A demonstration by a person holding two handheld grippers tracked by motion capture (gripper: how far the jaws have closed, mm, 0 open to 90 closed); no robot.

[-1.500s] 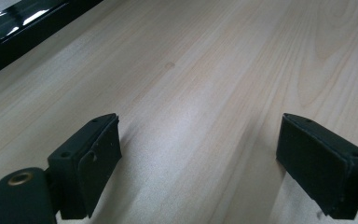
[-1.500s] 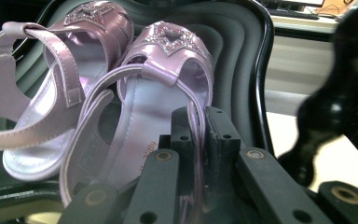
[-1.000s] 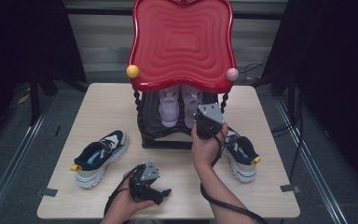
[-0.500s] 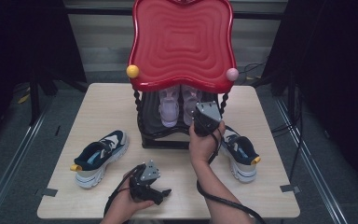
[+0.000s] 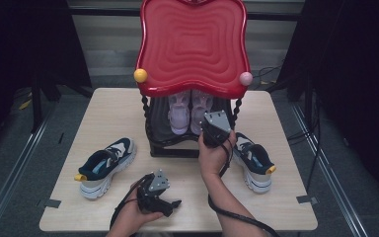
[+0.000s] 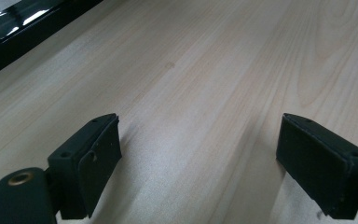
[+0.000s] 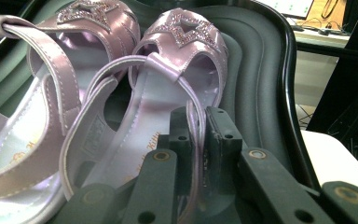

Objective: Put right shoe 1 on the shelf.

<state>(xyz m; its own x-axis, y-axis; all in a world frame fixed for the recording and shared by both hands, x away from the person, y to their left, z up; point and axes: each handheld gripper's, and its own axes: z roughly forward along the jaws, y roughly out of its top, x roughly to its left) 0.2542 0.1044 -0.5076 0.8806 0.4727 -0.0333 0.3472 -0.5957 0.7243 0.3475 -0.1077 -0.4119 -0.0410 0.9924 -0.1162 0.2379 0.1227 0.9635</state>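
Note:
Two lilac sandals with glittery stars stand side by side on the black lower tray point(image 7: 261, 70) of a small stand. My right gripper point(image 7: 196, 121) is shut on the thin heel strap of the right sandal point(image 7: 182, 70), with the left sandal point(image 7: 42, 93) close beside it. In the high view the right gripper point(image 5: 212, 129) reaches under the red top tray point(image 5: 192, 44) to the pair of sandals point(image 5: 190, 111). My left gripper point(image 5: 170, 205) lies low near the table's front edge. Its jaws point(image 6: 200, 154) stand wide open over bare wood with nothing between them.
A navy and white sneaker point(image 5: 103, 165) lies on the table left of the stand, and its mate point(image 5: 254, 160) lies right of it, close by my right forearm. Twisted black posts point(image 5: 145, 106) carry the red top. A yellow ball point(image 5: 140, 75) and a pink ball point(image 5: 246, 78) sit on its front corners.
My right hand has shifted slightly left at the front of the stand. The left gripper and both sneakers have stayed where they were.

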